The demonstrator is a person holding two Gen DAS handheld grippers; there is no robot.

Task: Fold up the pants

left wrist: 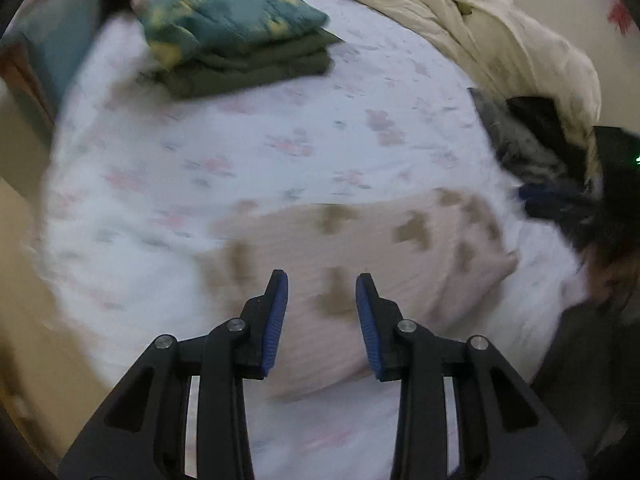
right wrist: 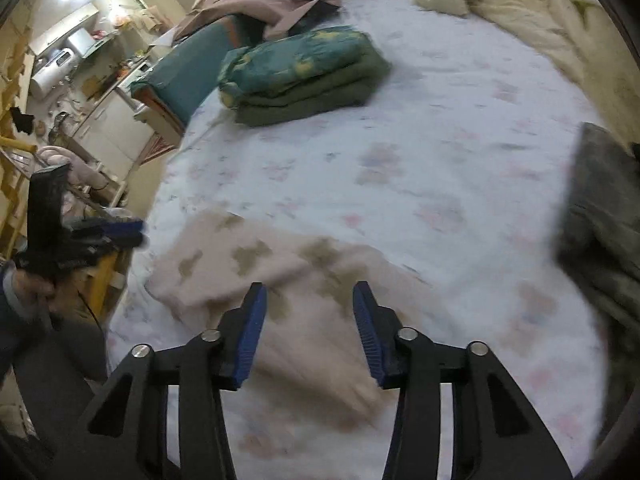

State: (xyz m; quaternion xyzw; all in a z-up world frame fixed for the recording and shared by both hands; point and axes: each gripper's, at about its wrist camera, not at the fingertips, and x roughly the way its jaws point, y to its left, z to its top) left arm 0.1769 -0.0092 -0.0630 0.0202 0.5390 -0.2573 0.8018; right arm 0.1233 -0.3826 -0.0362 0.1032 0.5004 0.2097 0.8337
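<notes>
Folded pale pink pants with olive-brown patches (left wrist: 360, 264) lie on the floral bed sheet (left wrist: 280, 140) near its front edge; they also show in the right wrist view (right wrist: 288, 288). My left gripper (left wrist: 322, 286) is open and empty, held just above the pants. My right gripper (right wrist: 308, 298) is open and empty above the same pants. The left gripper also shows at the left edge of the right wrist view (right wrist: 120, 232). Both views are blurred by motion.
A stack of folded green clothes (left wrist: 240, 48) sits at the far side of the bed, also in the right wrist view (right wrist: 304, 76). A cream duvet (left wrist: 480, 32) is bunched at the back right. Dark grey garments (right wrist: 604, 216) lie at the right. A teal cushion (right wrist: 188, 72) and cluttered room lie off the bed's left.
</notes>
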